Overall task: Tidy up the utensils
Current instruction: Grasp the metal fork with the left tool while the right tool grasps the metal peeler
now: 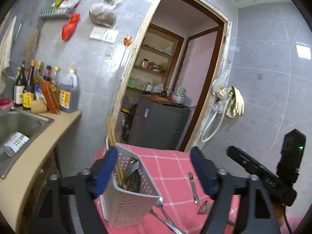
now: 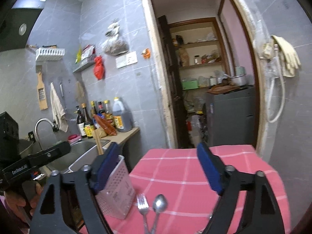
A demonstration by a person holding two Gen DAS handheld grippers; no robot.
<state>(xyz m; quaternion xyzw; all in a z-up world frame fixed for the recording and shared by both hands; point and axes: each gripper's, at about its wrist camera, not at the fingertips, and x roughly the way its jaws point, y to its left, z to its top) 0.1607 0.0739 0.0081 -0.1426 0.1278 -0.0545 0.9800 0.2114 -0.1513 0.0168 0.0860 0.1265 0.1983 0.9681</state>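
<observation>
A white perforated utensil holder (image 1: 129, 198) stands at the left edge of a pink checked table (image 1: 171, 167), with chopsticks (image 1: 112, 136) and metal utensils inside. My left gripper (image 1: 156, 169) is open above it, its left finger beside the holder's rim. A spoon (image 1: 159, 204), a metal peeler (image 1: 193, 187) and a small metal piece (image 1: 203, 207) lie on the cloth. In the right wrist view my right gripper (image 2: 161, 169) is open and empty above a fork (image 2: 142, 206) and spoon (image 2: 159, 204), with the holder (image 2: 117, 191) at its left finger.
A counter with a steel sink (image 1: 17, 128) and sauce bottles (image 1: 46, 89) stands left of the table. A doorway (image 1: 175, 78) to a pantry with a grey fridge (image 1: 158, 124) lies behind it. Gloves and a hose (image 1: 232, 101) hang on the right wall.
</observation>
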